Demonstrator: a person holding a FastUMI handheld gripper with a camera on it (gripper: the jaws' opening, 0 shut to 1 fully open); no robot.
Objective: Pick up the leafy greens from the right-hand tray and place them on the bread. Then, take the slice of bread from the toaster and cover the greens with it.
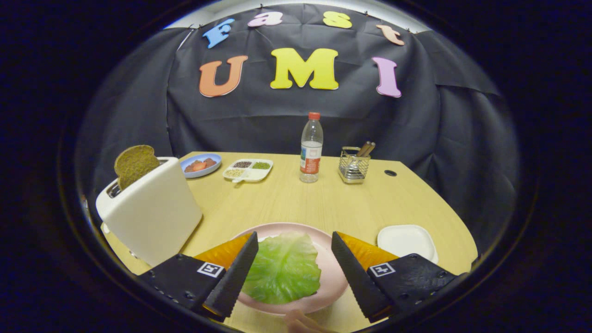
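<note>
— What sort of place is this?
— A staged recording booth, not a real kitchen: black cloth [296, 120] hangs as the wall behind a bare wooden table [286, 199].
— And the kitchen things?
— Props. A toaster [150, 212] left of the open gripper [294, 249], a water bottle [311, 149] and cutlery holder [354, 165] far beyond it.

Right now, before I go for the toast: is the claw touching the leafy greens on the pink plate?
Cannot tell. In the gripper view the open claw straddles the leafy greens, and one finger overlaps the leaf's edge without showing contact or a gap.
</note>
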